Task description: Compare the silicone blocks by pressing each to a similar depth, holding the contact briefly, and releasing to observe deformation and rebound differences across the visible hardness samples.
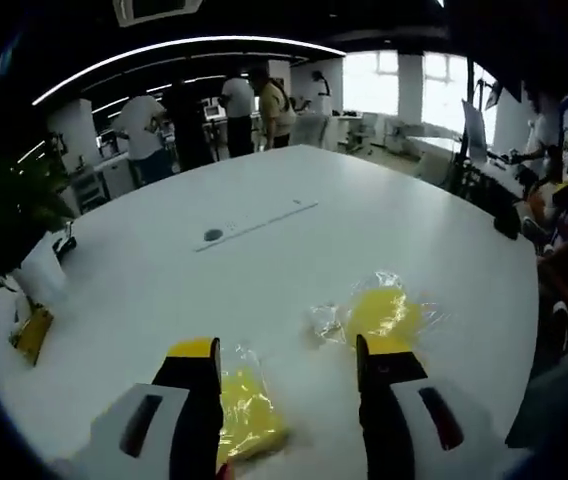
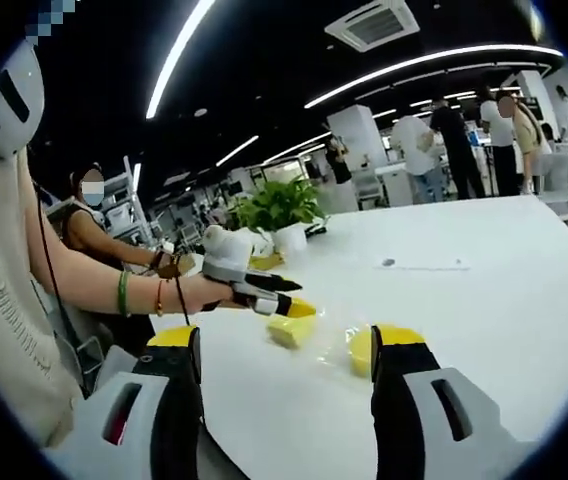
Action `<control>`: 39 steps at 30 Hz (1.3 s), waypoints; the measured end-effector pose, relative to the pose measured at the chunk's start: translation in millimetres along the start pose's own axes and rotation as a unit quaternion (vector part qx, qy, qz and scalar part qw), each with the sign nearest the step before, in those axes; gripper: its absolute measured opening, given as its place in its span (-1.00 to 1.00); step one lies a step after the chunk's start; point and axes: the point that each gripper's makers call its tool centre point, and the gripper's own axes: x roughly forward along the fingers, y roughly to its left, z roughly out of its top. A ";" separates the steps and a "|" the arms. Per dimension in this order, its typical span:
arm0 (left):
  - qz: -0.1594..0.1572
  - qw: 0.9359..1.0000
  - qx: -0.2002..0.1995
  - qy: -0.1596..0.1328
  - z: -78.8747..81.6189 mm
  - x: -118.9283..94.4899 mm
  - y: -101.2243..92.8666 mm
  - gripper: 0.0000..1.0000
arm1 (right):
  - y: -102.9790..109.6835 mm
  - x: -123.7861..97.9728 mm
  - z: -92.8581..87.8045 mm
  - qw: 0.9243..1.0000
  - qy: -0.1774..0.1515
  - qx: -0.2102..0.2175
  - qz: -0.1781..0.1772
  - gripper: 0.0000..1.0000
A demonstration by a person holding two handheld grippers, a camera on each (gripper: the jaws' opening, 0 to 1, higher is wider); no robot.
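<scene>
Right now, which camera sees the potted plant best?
The right gripper view: the potted plant stands lit on the white table, leaves and white pot clear. The left gripper view catches just dark leaves at its edge.

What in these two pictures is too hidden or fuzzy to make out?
- Left gripper view: the near yellow block is partly behind the left tongs, its wrap glaring.
- Right gripper view: the round yellow block is cut by the right tongs.
- Small object at the table edge: too blurred to identify.

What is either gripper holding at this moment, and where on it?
Nothing is held. The left gripper is open above the table, with two yellow bagged blocks lying near its jaws. The right gripper is open and empty too.
</scene>
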 end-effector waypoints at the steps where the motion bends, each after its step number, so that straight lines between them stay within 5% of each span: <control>1: 0.000 1.000 -0.001 -0.003 0.8 -4.1 -0.5 0.11 | 1.4 0.2 0.5 1.000 0.000 -0.001 0.001 0.28; 16: -0.018 0.996 -0.016 -0.081 17.0 -99.3 -22.4 0.33 | 25.4 -1.2 7.7 0.999 -0.018 -0.025 0.011 0.30; 23: -0.032 0.995 -0.002 -0.092 8.4 -135.8 -38.5 0.42 | 35.3 -3.6 2.7 0.999 -0.017 -0.027 0.014 0.30; 39: -0.063 0.988 -0.065 -0.128 -16.4 -198.4 -57.4 0.67 | 47.2 -20.0 -22.8 1.000 -0.026 -0.013 -0.013 0.28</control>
